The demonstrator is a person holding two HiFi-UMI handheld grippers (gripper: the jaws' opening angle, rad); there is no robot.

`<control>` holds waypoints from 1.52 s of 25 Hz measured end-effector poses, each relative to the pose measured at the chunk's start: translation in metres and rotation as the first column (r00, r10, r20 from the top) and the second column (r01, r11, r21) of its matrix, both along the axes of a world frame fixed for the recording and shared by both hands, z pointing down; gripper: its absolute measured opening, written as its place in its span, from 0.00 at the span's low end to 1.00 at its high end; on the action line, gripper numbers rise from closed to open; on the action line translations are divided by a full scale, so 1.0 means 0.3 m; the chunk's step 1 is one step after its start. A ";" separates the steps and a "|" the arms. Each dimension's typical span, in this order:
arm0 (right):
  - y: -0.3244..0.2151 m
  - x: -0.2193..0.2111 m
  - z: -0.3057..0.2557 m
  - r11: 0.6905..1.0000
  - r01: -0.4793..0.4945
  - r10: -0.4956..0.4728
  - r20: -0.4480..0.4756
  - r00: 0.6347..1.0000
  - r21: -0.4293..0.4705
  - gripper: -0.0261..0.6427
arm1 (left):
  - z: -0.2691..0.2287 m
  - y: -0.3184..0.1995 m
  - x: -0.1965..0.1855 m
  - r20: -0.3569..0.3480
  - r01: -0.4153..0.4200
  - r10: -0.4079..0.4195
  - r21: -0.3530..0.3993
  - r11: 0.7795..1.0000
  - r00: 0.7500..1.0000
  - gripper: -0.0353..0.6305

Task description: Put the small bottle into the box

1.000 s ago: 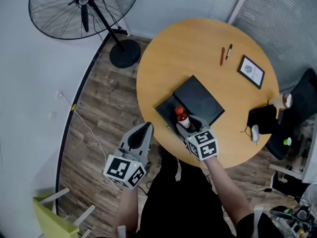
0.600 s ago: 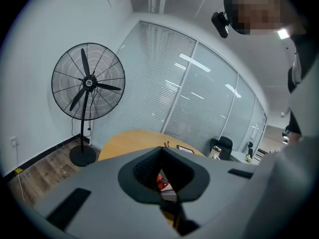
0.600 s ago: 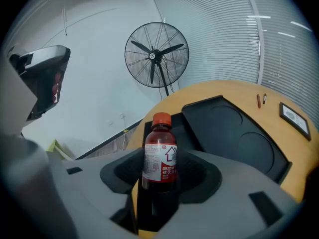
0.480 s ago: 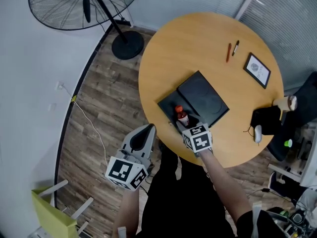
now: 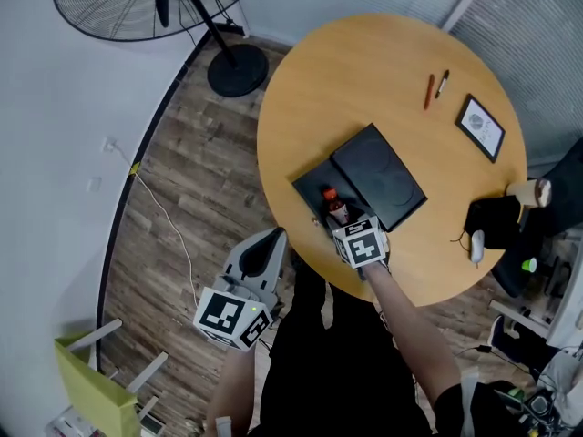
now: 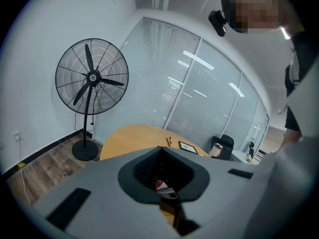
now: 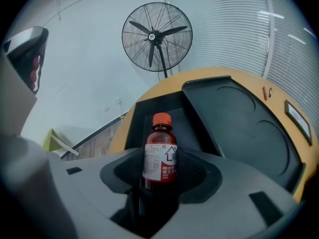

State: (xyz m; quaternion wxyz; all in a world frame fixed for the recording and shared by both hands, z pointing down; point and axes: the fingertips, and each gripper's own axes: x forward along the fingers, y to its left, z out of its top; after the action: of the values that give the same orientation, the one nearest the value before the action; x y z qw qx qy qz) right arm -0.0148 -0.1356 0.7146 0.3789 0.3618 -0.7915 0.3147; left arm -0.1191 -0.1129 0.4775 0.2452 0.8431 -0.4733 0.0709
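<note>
Clamping the small bottle (image 7: 160, 151) at the box (image 7: 192, 126), right tool (image 7: 160, 179); label (image 7: 159, 164) visible only in right gripper view

Bright even indoor light, sharp focus, strong fisheye edge distortion.
</note>
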 end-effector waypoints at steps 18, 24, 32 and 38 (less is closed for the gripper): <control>0.002 -0.007 0.052 0.998 0.055 -0.055 -0.037 0.998 -0.011 0.37 | 0.023 0.012 0.018 0.002 -0.003 0.003 -0.017 1.000 1.000 0.04; 0.005 -0.004 0.049 0.999 0.050 -0.050 -0.035 0.998 -0.022 0.37 | 0.026 0.013 0.024 0.004 -0.002 0.003 -0.016 1.000 1.000 0.04; 0.014 0.000 0.044 0.999 0.046 -0.047 -0.036 0.998 -0.028 0.37 | 0.010 0.006 0.031 0.003 -0.007 0.007 -0.004 1.000 1.000 0.04; 0.019 0.002 0.035 0.999 0.041 -0.042 -0.034 0.999 -0.027 0.37 | 0.002 0.006 0.029 0.004 -0.010 0.010 0.001 1.000 1.000 0.04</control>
State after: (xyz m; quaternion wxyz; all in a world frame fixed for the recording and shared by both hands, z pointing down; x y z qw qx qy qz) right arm -0.0141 -0.1298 0.7250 0.4035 0.3455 -0.7882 0.3107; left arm -0.1105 -0.1111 0.4780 0.2436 0.8455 -0.4695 0.0735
